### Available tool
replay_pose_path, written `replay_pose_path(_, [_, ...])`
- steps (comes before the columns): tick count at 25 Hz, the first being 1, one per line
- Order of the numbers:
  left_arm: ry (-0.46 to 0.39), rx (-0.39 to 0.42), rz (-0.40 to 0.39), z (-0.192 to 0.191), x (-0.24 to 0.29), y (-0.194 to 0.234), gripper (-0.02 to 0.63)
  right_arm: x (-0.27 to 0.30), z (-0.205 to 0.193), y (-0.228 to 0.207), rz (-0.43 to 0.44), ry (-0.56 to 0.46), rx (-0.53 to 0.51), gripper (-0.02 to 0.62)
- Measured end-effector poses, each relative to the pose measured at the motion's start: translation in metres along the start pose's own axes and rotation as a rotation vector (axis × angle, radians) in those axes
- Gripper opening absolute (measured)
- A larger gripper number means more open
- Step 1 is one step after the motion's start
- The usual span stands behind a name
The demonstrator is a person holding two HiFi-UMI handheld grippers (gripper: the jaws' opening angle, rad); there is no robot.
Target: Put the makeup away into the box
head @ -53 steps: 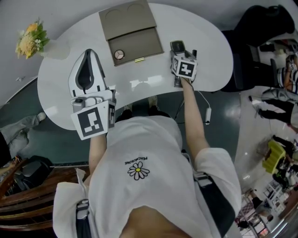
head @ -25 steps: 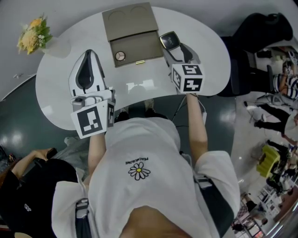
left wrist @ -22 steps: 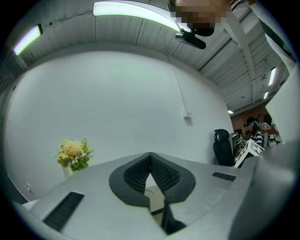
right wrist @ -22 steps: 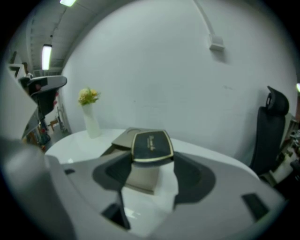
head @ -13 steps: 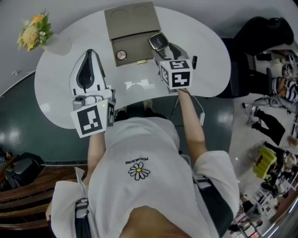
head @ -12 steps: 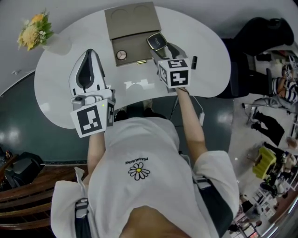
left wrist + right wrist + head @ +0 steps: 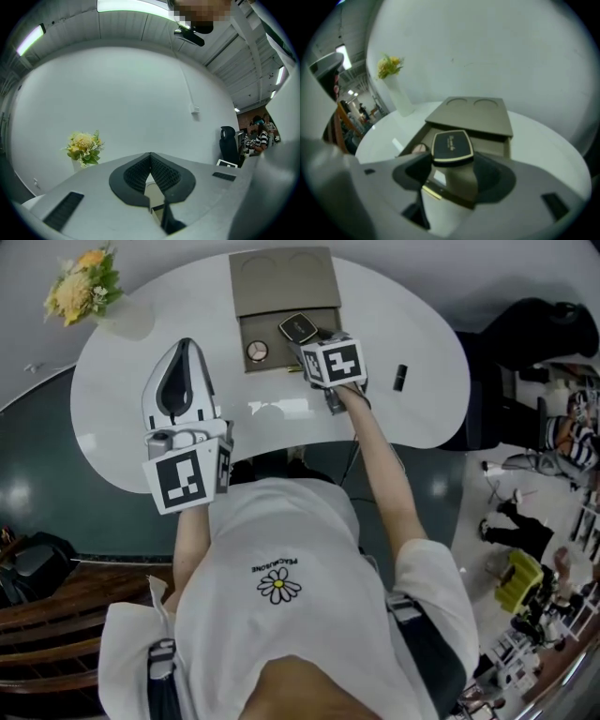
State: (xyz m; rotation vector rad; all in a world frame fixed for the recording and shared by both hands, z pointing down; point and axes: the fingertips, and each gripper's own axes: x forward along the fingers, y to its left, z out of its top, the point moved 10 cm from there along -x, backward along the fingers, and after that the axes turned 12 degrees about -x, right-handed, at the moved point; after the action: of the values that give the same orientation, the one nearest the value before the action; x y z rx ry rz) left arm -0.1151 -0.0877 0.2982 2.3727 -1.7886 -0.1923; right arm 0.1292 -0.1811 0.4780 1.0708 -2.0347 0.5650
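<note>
Over the box, black compact pinched in right gripper jaws, lettering illegible; left gripper jaws together.

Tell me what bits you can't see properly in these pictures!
- Writing on the compact: blurred in the right gripper view, too small in the head view.
- Round makeup in the drawer: right gripper view, mostly behind the right gripper.
- Little black thing on the table: head view, too small to name.
- The box: left gripper view, only a sliver shows past the shut left gripper.
</note>
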Motion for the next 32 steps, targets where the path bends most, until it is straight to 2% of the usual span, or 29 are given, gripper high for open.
replay_pose_path(3, [-0.001,-0.002,0.012,0.0,0.0,0.006,0.02,0.02,0.004,-0.002,0.044,0.082,-0.076,0.293])
replay_pose_path(8, [0.017,-0.001,0.026,-0.002,0.001,0.013,0.02,0.04,0.011,-0.003,0.04,0.139,-0.129,0.293])
replay_pose_path(17, [0.028,0.003,0.037,-0.003,-0.005,0.022,0.02,0.065,0.016,0.004,0.036,0.143,-0.195,0.295])
replay_pose_path(21, [0.036,-0.005,0.06,-0.004,-0.011,0.027,0.02,0.063,0.018,0.004,0.036,0.135,-0.188,0.295])
replay_pose_path(32, [0.032,-0.006,0.054,-0.002,-0.013,0.026,0.02,0.06,0.018,0.008,0.035,0.096,-0.179,0.295])
